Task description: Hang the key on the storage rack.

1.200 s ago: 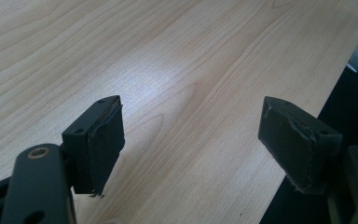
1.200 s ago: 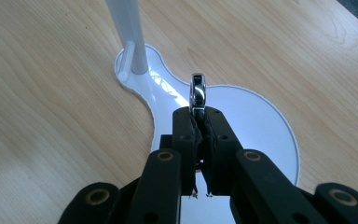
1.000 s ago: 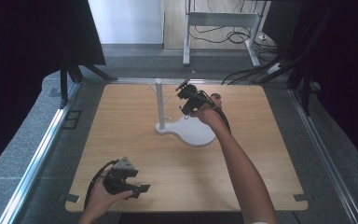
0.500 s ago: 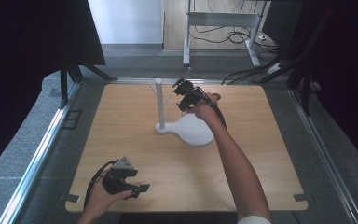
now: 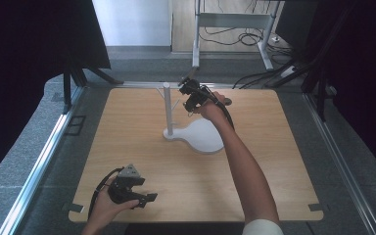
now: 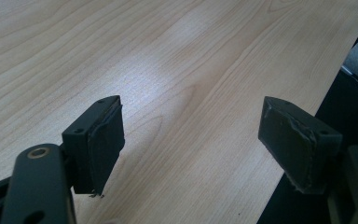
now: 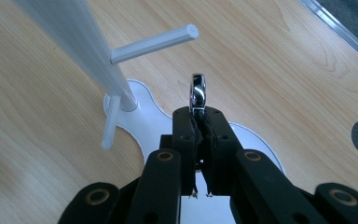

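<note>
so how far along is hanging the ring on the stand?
Done: the right claw is shut on the shiny metal ring and holds it up beside the white stand.
In hand: lining the ring up with the upper peg.
Left: threading it on and letting go.
The left claw is open over the table.

High view overhead, tool cameras close, sharing table [image 5: 127,127]

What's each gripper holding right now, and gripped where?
The right gripper is shut on a shiny metal ring, pinched edge-on at its lower part, the rest poking above the pads. The left gripper is open and holds nothing.
</note>
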A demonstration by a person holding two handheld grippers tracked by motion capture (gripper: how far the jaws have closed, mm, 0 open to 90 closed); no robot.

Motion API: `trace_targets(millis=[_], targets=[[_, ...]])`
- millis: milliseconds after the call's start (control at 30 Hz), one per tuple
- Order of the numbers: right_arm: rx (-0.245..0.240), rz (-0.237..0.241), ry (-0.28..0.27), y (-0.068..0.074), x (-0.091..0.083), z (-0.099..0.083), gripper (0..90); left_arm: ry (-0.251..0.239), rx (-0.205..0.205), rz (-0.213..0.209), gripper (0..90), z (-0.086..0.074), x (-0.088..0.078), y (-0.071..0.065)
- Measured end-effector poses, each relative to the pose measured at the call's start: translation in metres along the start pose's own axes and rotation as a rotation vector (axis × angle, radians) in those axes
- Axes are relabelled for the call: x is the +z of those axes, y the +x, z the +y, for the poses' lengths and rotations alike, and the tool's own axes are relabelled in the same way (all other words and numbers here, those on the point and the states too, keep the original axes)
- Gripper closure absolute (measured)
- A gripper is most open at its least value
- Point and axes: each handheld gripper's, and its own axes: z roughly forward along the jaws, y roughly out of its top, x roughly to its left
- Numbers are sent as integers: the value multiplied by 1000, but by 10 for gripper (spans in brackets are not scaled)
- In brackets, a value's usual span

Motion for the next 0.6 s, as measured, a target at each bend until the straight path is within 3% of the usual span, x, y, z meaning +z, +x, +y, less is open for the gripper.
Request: trace_targets(millis=[600], targets=[[1, -22, -6, -5, 0, 18, 840, -11, -13, 2, 229, -2, -4, 5]])
